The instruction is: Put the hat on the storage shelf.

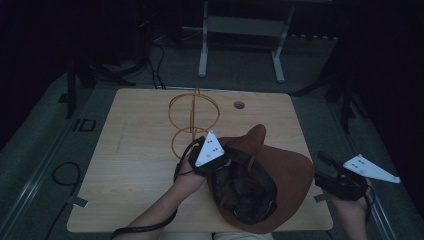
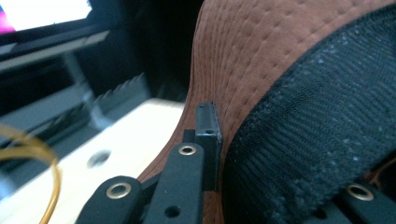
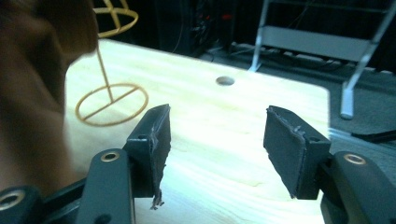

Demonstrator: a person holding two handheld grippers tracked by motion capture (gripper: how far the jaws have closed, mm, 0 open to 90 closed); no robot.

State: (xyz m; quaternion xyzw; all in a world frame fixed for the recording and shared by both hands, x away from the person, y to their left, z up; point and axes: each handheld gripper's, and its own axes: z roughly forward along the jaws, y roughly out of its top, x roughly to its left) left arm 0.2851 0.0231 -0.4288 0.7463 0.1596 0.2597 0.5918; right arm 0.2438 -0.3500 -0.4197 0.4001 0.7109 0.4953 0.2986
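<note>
A brown brimmed hat (image 1: pixel 282 170) lies upside down on the wooden table (image 1: pixel 135 170), its dark lining facing up. My left gripper (image 1: pixel 235 156) is shut on the hat's rim; in the left gripper view the brown fabric (image 2: pixel 261 56) and black inner band (image 2: pixel 317 126) sit between the jaws, around the gripper (image 2: pixel 266 154). A gold wire hat stand (image 1: pixel 192 117) rises just behind the left hand. My right gripper (image 1: pixel 322 170) hovers at the table's right edge, beside the hat, open (image 3: pixel 217 140) with nothing between its pads. The hat (image 3: pixel 32 74) blurs the left of that view.
A round cable hole (image 1: pixel 239 105) is in the table behind the hat. The stand's ring base (image 3: pixel 112 105) rests left of that hole. A grey metal frame (image 1: pixel 240 30) stands on the floor beyond the table. Cables lie on the floor at left (image 1: pixel 65 172).
</note>
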